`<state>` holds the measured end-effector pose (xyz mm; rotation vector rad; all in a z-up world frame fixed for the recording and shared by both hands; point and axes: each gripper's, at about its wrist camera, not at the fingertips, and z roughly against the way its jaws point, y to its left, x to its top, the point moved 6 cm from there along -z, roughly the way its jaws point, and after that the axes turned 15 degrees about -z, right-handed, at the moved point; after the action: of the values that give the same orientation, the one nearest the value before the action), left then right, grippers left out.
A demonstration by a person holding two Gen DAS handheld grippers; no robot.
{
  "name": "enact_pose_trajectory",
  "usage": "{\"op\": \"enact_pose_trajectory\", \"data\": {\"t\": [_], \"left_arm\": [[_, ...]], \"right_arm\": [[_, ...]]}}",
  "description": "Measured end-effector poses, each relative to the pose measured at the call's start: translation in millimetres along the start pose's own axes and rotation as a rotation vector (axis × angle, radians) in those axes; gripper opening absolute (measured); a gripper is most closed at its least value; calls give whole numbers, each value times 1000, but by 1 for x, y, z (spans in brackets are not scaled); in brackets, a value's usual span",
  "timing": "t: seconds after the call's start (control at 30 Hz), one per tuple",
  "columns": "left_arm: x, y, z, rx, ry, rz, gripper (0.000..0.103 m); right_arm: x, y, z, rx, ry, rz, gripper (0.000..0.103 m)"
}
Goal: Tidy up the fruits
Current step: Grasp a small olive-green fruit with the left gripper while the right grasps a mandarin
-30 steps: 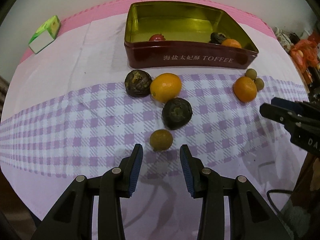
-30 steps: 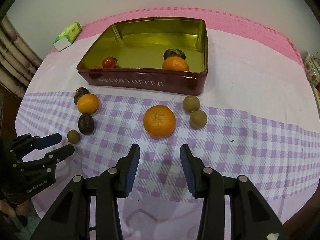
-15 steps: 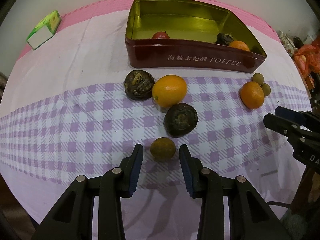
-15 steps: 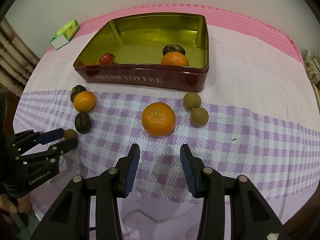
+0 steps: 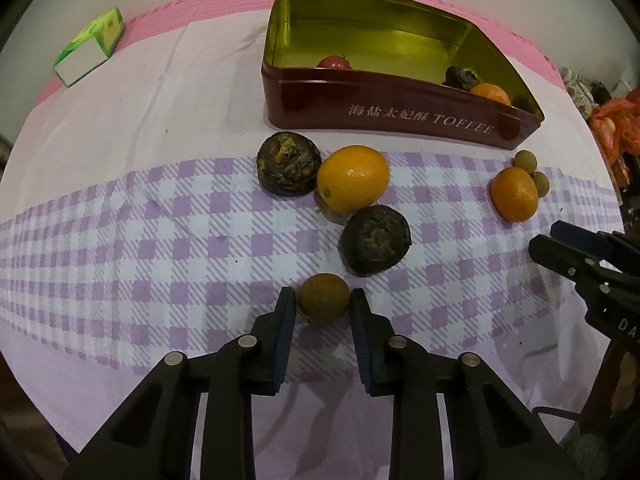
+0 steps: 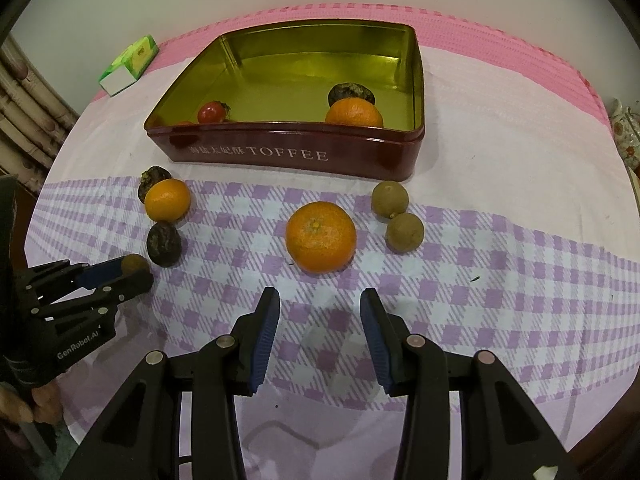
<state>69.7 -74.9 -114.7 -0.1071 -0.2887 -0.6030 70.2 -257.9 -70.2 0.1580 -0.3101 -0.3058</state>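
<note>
A small brown fruit (image 5: 325,297) lies on the checked cloth between the pads of my left gripper (image 5: 323,300). Its jaws are closing and both pads touch the fruit's sides. Just beyond lie two dark wrinkled fruits (image 5: 375,240) (image 5: 288,168) and an orange (image 5: 353,183). The red toffee tin (image 5: 400,120) at the back holds a red tomato (image 5: 334,62), a dark fruit (image 5: 462,76) and an orange (image 5: 490,94). My right gripper (image 6: 320,308) is open and holds nothing, just short of a large orange (image 6: 321,237). Two small brown fruits (image 6: 390,199) (image 6: 405,233) lie to its right.
A green and white carton (image 5: 90,46) lies at the far left of the table. An orange bag (image 5: 616,128) and clutter sit beyond the table's right edge. A curtain (image 6: 28,108) hangs at the left. The cloth's near edge runs just under both grippers.
My left gripper has moved forward around the small brown fruit and its jaws have closed onto it. The right gripper has stayed in place and open.
</note>
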Motion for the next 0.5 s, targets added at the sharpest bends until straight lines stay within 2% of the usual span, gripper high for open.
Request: {"op": "enact_pose_trajectory", "data": {"t": [0.17,0.5], "left_arm": [[-4,14,0,-26,-18,10,27],[4,27,5,33,-23,8,27]], "right_arm": [[-1,1,-3,3,4,-3,40],[0,2,-12,17,19,-4,40]]}}
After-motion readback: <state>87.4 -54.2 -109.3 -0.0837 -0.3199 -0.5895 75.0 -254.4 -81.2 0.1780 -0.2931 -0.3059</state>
